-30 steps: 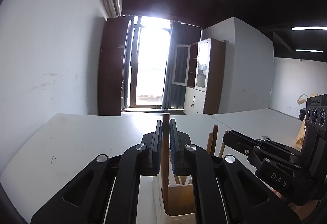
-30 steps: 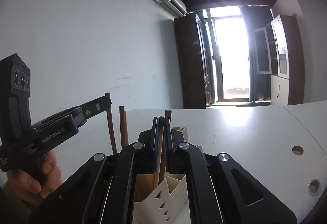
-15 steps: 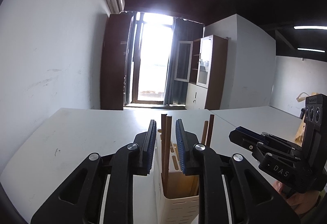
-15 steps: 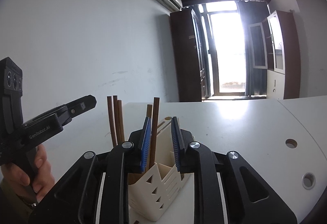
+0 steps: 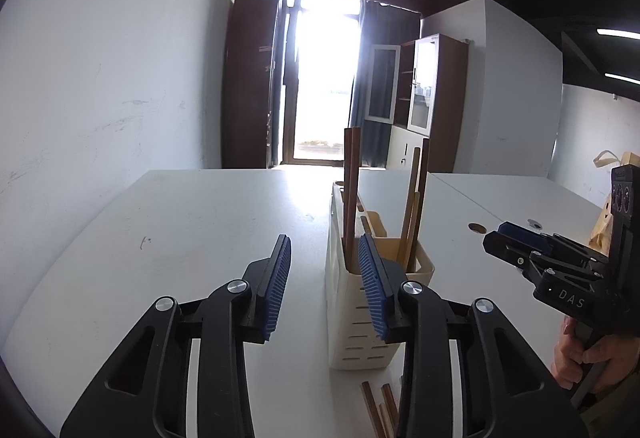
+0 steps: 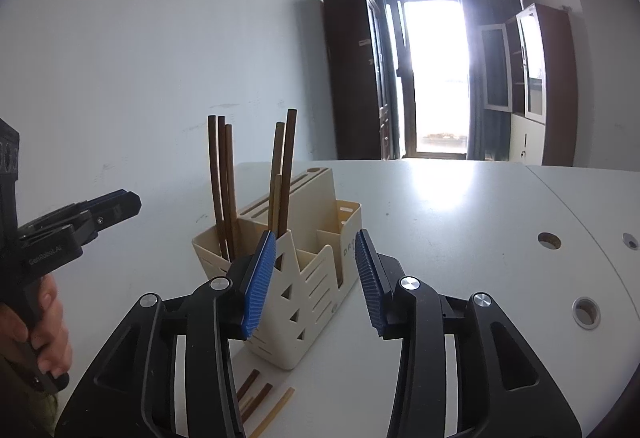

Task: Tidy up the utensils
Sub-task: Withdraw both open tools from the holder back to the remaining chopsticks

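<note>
A: What has changed just now?

B: A second ago each gripper was clamped on a brown wooden chopstick above the cream plastic utensil holder (image 6: 296,278). Now the left gripper (image 5: 324,286) has its blue ribbed pads apart and opening, with nothing between them, and the right gripper (image 6: 316,278) is the same: jaws parting, only the holder's front wall behind the gap.

A: So where are the sticks?

B: Standing upright in the holder. From the right wrist, three dark chopsticks (image 6: 222,182) lean at ten o'clock in the left compartment, and two more (image 6: 282,174) stand at twelve in the one beside it.

A: Finished, then?

B: Not in my judgement. More loose chopsticks (image 6: 260,398) lie flat on the white table (image 6: 460,218) at six o'clock, just in front of the holder, so they look like the next pickup.
</note>
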Available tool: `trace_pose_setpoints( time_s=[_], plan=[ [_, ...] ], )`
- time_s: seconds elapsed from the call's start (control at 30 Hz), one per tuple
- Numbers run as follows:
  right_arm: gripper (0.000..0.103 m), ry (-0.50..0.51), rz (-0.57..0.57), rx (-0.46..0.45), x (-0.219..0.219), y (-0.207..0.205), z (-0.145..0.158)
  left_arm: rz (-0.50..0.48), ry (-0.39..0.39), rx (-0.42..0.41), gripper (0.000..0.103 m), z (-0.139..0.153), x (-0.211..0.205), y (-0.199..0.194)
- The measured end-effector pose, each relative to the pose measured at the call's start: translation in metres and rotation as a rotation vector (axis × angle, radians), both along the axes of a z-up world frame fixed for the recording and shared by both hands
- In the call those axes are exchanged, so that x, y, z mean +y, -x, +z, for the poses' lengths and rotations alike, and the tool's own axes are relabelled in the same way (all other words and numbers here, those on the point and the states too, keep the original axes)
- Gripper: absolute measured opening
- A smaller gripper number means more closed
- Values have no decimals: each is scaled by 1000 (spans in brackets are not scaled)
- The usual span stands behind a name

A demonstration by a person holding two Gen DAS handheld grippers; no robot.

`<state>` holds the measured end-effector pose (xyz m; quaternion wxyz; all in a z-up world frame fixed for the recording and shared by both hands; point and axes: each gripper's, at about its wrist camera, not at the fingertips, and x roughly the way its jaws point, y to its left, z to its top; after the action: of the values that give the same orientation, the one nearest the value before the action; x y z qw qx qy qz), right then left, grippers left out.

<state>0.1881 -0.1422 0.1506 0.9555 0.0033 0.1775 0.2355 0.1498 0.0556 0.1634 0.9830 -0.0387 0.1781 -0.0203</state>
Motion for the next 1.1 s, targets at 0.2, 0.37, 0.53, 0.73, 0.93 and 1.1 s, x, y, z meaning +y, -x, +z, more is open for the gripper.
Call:
trace_pose_setpoints(
  time_s=[0.2,0.37,0.53,0.73,0.93,1.1],
  plan=[
    [46,25,3,51,7,7,-18,-5,-8,29,36,-13,-5,5],
    [49,54,5,85,14,12,-32,-14,-15,56,39,-24,-10,8],
    [50,82,5,132,20,15,-51,-5,-18,90,40,-39,-9,11],
    [53,121,8,190,29,15,-71,-16,-28,149,44,-55,-12,11],
    [53,151,2,238,33,15,-81,-16,-34,172,46,-57,-13,11],
    [53,184,-2,283,38,11,-89,-21,-26,197,47,-63,-12,9]
  ],
)
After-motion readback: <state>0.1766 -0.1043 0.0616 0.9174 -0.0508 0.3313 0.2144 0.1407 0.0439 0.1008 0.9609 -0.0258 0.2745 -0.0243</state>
